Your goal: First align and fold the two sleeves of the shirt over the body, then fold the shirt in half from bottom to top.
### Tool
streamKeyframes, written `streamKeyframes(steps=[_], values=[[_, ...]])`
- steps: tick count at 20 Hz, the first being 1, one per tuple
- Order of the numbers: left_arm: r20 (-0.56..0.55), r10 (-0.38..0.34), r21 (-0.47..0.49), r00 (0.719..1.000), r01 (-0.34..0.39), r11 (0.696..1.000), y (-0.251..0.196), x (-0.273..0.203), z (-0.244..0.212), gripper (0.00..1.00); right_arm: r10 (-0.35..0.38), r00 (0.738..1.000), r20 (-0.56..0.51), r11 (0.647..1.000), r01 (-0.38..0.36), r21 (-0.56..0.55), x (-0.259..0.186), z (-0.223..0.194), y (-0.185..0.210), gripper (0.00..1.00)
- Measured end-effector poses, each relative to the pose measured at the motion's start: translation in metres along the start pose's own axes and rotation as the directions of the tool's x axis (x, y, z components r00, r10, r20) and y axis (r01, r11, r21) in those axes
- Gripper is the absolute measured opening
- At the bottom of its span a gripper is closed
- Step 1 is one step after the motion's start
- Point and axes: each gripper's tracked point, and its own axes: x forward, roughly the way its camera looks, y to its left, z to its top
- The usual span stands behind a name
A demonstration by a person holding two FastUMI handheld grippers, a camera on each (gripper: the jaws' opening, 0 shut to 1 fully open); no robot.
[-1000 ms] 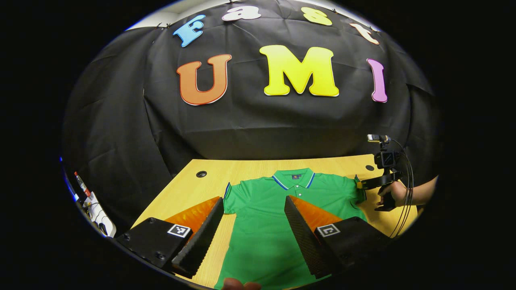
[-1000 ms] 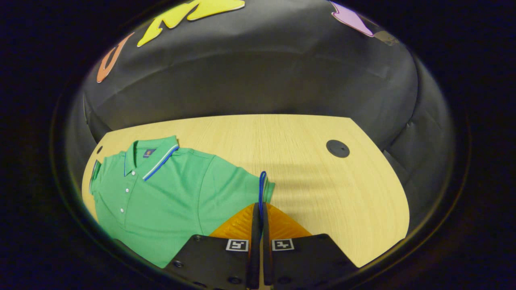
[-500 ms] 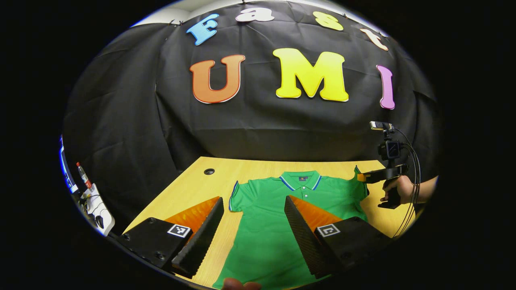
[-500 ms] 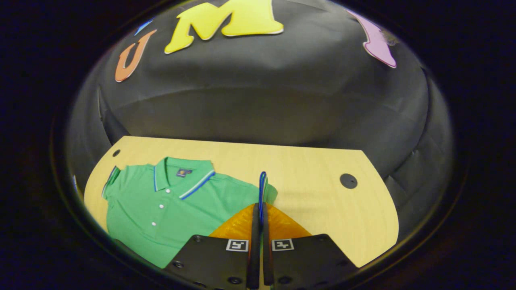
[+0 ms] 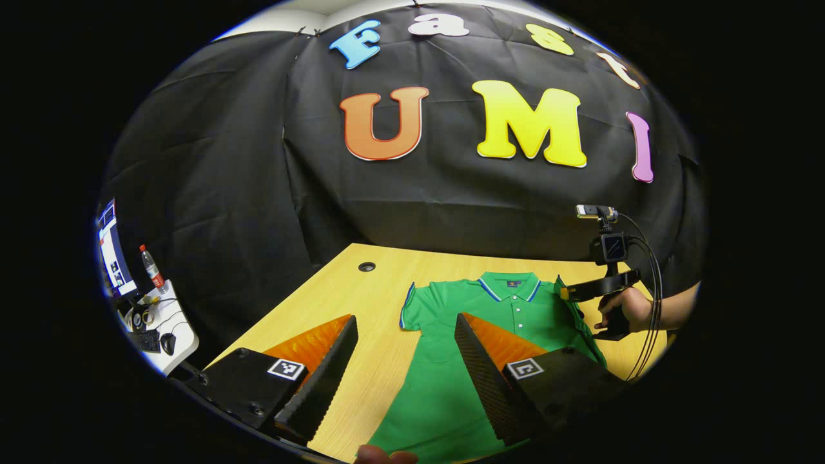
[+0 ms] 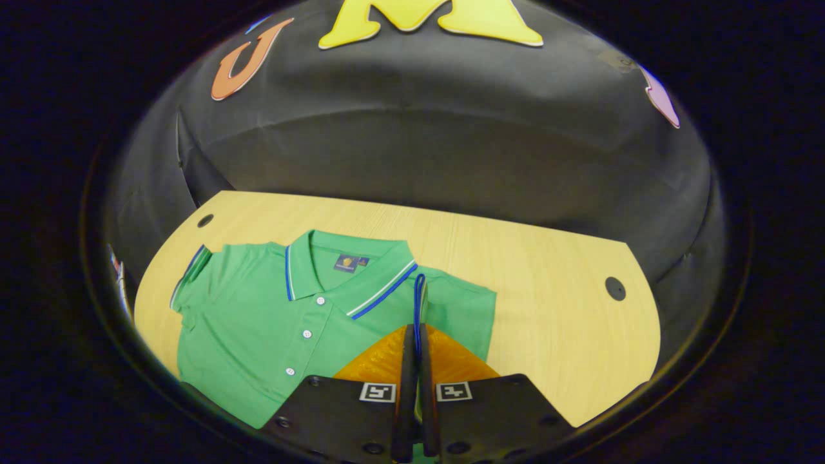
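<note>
A green polo shirt with a blue-striped collar lies flat on the wooden table, collar at the far side. My left gripper hovers open above the shirt's lower left part, with nothing between its fingers. The shirt's left sleeve lies spread out flat. My right gripper is shut on the blue-edged cuff of the right sleeve, held lifted over the shirt beside the collar. In the left gripper view the right gripper and the hand holding it are at the shirt's right shoulder.
The table has round cable holes at the far left and far right. A side desk with a bottle and cables stands to the left. A fingertip shows at the shirt's near hem.
The right gripper has carried the right sleeve inward, from off the shirt's side to over the body near the collar. The left gripper has swung to the left, still open.
</note>
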Motion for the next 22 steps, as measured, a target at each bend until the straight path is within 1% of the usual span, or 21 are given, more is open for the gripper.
streamKeyframes(steps=[1,6,7,8,9,10,12,14,16,17,19,20,21,22], values=[[-0.004,0.007,-0.007,1.000,-0.007,1.000,0.004,-0.001,-0.001,0.98,0.001,1.000,-0.011,1.000,-0.001,0.002,0.002,-0.003,0.002,0.06],[-0.022,0.024,-0.034,0.999,-0.024,0.999,0.017,-0.001,-0.011,0.98,0.013,0.999,-0.040,1.000,-0.012,0.021,0.008,-0.011,0.011,0.15],[-0.022,0.025,-0.036,0.999,-0.025,0.999,0.019,-0.001,-0.011,0.98,0.013,0.999,-0.044,1.000,-0.012,0.022,0.008,-0.011,0.013,0.24],[-0.023,0.025,-0.036,0.999,-0.026,0.999,0.022,-0.001,-0.011,0.98,0.011,0.999,-0.047,1.000,-0.010,0.016,0.008,-0.013,0.013,0.27],[-0.023,0.023,-0.036,0.999,-0.024,0.999,0.023,-0.002,-0.012,0.98,0.012,0.999,-0.048,1.000,-0.011,0.014,0.006,-0.012,0.014,0.37],[-0.024,0.018,-0.035,1.000,-0.019,0.999,0.022,-0.003,-0.014,0.98,0.015,0.999,-0.046,1.000,-0.014,0.014,0.005,-0.012,0.016,0.37],[-0.025,0.007,-0.030,1.000,-0.008,1.000,0.024,-0.002,-0.013,0.98,0.017,0.999,-0.033,1.000,-0.016,0.021,-0.003,-0.007,0.017,0.59],[-0.018,-0.008,-0.027,1.000,0.007,1.000,0.024,-0.001,-0.012,0.98,0.000,1.000,-0.009,1.000,0.000,0.021,-0.015,0.000,0.013,0.80],[-0.011,-0.032,-0.022,0.999,0.032,0.999,0.022,0.003,-0.010,0.98,-0.013,1.000,0.024,1.000,0.013,0.012,-0.034,0.010,0.011,0.84],[-0.005,-0.058,-0.021,0.998,0.057,0.998,0.018,0.004,-0.009,0.98,-0.020,0.999,0.047,1.000,0.020,0.005,-0.046,0.015,0.009,0.86],[0.014,-0.097,-0.005,0.995,0.097,0.995,0.013,0.006,-0.001,0.98,-0.034,0.995,0.091,0.999,0.035,-0.012,-0.074,0.023,0.006,0.87],[0.024,-0.116,0.006,0.993,0.116,0.993,0.011,0.008,0.001,0.98,-0.039,0.993,0.110,0.999,0.041,-0.020,-0.090,0.025,0.007,0.92],[0.031,-0.139,0.018,0.990,0.139,0.990,0.008,0.009,0.006,0.98,-0.041,0.991,0.131,0.999,0.045,-0.026,-0.108,0.027,0.007,0.90],[0.040,-0.160,0.029,0.986,0.159,0.987,0.004,0.010,0.008,0.98,-0.044,0.987,0.154,0.998,0.049,-0.029,-0.127,0.029,0.008,0.90]])
